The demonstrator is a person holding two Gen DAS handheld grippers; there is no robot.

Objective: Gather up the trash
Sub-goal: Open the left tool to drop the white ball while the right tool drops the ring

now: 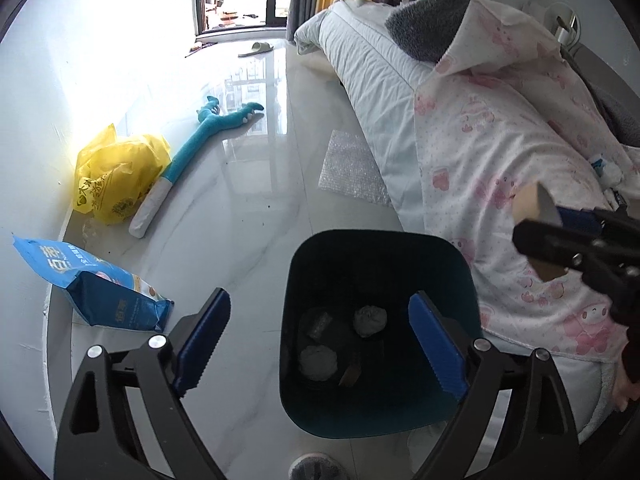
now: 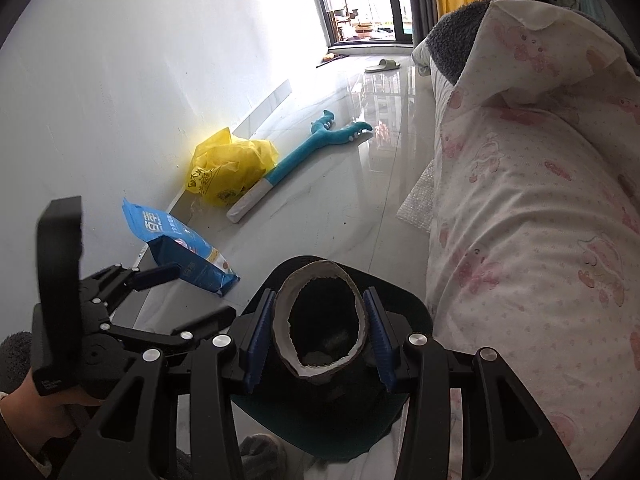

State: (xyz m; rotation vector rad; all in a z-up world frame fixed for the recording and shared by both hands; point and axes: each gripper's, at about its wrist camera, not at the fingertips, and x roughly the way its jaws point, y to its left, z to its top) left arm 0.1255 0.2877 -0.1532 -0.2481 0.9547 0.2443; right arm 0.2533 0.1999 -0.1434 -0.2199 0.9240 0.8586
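1. Right now the right gripper has its fingers clamped on a cardboard tube, one pad on each side wall, open end facing the camera, held over the dark bin.
2. Tube looks light, hollow, thin-walled; the rim is already dented and torn, so it likely crushes under a hard squeeze. Side-wall pinch near mid-length seems right; matte cardboard, probably not slippery.
3. Left gripper fingers stand wide apart with nothing between them, hanging above the bin's near-left rim.
4. Bin holds crumpled paper wads and some scraps at the bottom.
5. Floor is glossy pale tile and reflective, so loose items would probably slide on it.
6. Still on the floor: blue snack bag near left, yellow plastic bag by the wall, teal plush toy, bubble wrap beside the bed.
7. Far end: balcony door, a slipper.
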